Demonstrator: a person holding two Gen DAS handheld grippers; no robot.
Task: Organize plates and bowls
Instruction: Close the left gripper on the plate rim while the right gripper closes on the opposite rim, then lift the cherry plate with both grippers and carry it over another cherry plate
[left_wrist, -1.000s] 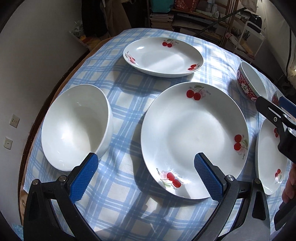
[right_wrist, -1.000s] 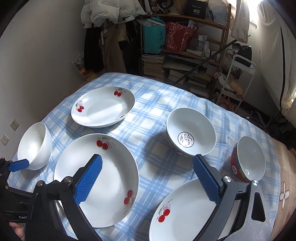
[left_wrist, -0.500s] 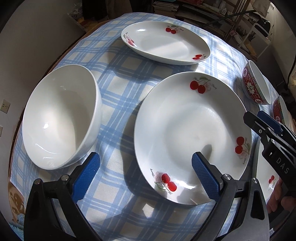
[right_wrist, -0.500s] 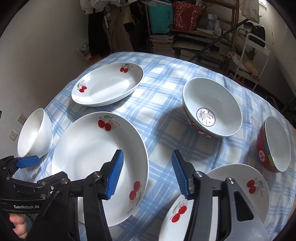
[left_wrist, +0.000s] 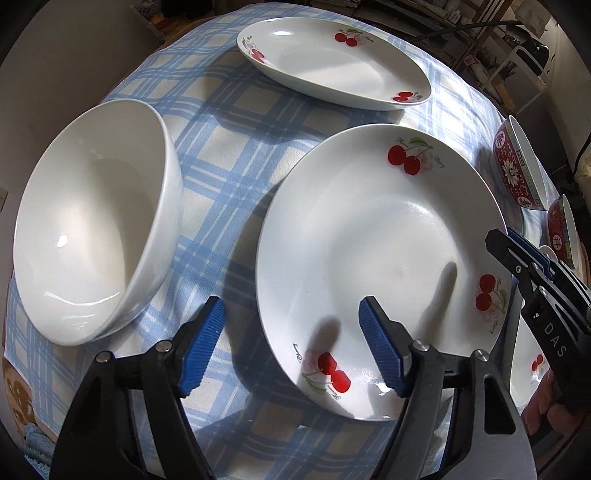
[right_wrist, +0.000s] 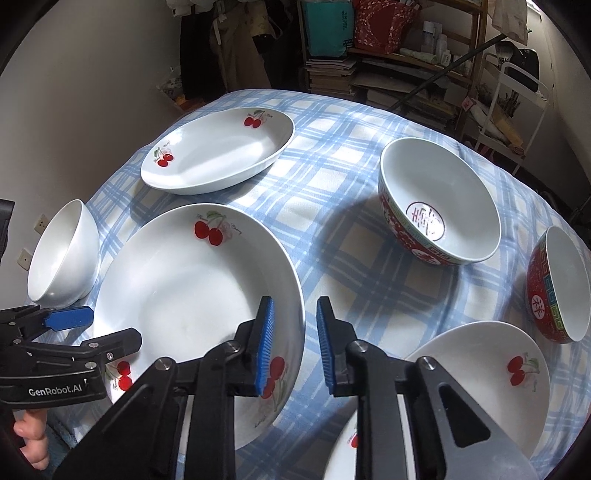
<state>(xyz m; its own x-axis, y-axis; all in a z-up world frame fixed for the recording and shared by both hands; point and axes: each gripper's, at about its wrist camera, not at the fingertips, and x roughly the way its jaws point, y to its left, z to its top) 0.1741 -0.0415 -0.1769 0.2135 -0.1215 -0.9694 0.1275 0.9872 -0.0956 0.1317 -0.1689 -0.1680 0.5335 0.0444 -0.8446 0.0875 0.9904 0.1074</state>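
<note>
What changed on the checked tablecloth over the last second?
Both claws came down over the large white cherry-print plate and have just been closing: the left claw straddles its near rim, the right claw its right rim; neither visibly presses on it yet. The dishes, including the plain white bowl, kept their places.

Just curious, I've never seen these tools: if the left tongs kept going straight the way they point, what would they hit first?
Most likely the near rim of the big cherry plate: the left tongs straddle that edge, jaws just closing but not yet touching it. Depth is hard to judge.
</note>
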